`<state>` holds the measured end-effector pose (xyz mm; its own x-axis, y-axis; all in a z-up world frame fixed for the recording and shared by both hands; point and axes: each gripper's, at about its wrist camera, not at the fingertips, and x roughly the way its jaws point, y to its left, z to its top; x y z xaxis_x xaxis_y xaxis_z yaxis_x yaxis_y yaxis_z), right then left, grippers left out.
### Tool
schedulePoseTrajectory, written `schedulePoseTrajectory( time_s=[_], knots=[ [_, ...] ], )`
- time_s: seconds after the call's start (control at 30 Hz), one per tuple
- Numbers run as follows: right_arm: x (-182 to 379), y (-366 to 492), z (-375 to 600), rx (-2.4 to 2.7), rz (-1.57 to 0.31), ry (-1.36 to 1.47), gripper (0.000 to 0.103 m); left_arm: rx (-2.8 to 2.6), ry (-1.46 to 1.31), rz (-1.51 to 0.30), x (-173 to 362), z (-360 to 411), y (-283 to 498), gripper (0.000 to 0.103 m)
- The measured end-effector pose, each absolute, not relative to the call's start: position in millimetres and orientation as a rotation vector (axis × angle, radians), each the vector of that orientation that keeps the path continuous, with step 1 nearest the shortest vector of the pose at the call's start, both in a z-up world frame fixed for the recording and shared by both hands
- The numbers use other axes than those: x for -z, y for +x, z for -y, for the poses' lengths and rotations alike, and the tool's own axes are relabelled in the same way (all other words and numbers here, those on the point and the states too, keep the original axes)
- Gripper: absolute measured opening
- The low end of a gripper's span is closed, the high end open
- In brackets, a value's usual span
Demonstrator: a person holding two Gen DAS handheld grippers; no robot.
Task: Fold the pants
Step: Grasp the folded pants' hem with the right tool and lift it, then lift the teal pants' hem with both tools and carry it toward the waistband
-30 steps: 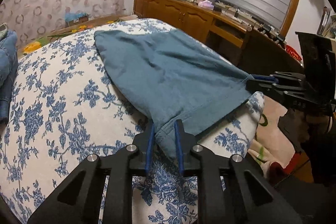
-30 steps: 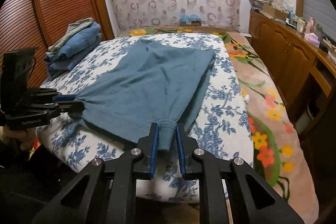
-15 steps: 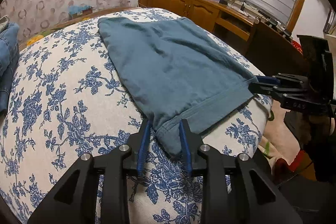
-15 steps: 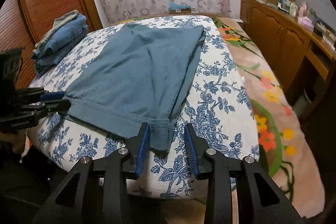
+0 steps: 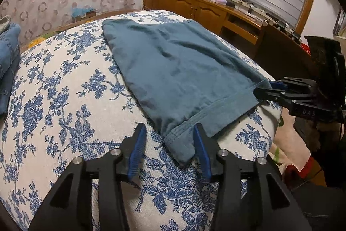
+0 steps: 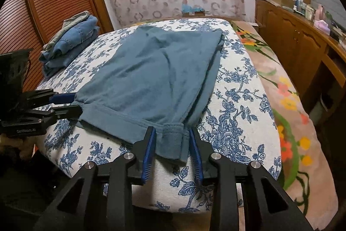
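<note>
Teal-blue cotton pants [image 5: 177, 70] lie folded flat on the bed's blue-flowered white cover [image 5: 64, 105], hems toward the near edge, waist toward the far end. Left tool [image 5: 167, 140] has just been opening: its blue-padded fingers [image 5: 136, 151] now stand apart on either side of the near-left hem corner, which rests loose on the cover between them, the right pad just beside the cloth. Right tool [image 6: 170, 144] straddles the other hem corner at the bed's near edge; its jaws have just eased in slightly, yet both pads sit beside the cloth without pinching it. Folded jeans [image 6: 71, 40] are stacked at the far left of the bed, beside a slatted wooden door [image 6: 41, 1]
</note>
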<state>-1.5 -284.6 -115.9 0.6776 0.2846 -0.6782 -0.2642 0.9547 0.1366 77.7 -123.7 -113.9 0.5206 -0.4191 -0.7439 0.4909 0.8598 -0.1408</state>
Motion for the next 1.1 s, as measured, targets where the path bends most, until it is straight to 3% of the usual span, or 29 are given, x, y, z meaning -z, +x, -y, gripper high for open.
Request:
schedulePoseTrajectory(
  time_s=[0.1, 0.27, 0.4, 0.67, 1.1],
  knots=[
    [116.7, -2.1, 285.4, -0.321, -0.765, 0.038, 0.026, 0.548, 0.138, -0.854, 114.8, 130.9, 75.0, 0.058],
    [117.9, -3.9, 282.4, -0.341, -0.762, 0.055, 0.018, 0.546, 0.124, -0.848, 114.9, 128.8, 75.7, 0.056],
    [119.5, -4.8, 283.1, -0.346, -0.755, 0.074, 0.018, 0.570, 0.084, -0.855, 114.7, 124.5, 77.0, 0.036],
    [117.7, -7.6, 279.8, -0.349, -0.743, 0.102, 0.016, 0.583, 0.063, -0.846, 109.6, 125.3, 74.8, 0.016],
    [38.8, -24.6, 264.5, -0.436, -0.546, 0.076, 0.016, 0.591, -0.021, -0.619, 13.3, 99.3, 56.8, 0.015]
  ],
)
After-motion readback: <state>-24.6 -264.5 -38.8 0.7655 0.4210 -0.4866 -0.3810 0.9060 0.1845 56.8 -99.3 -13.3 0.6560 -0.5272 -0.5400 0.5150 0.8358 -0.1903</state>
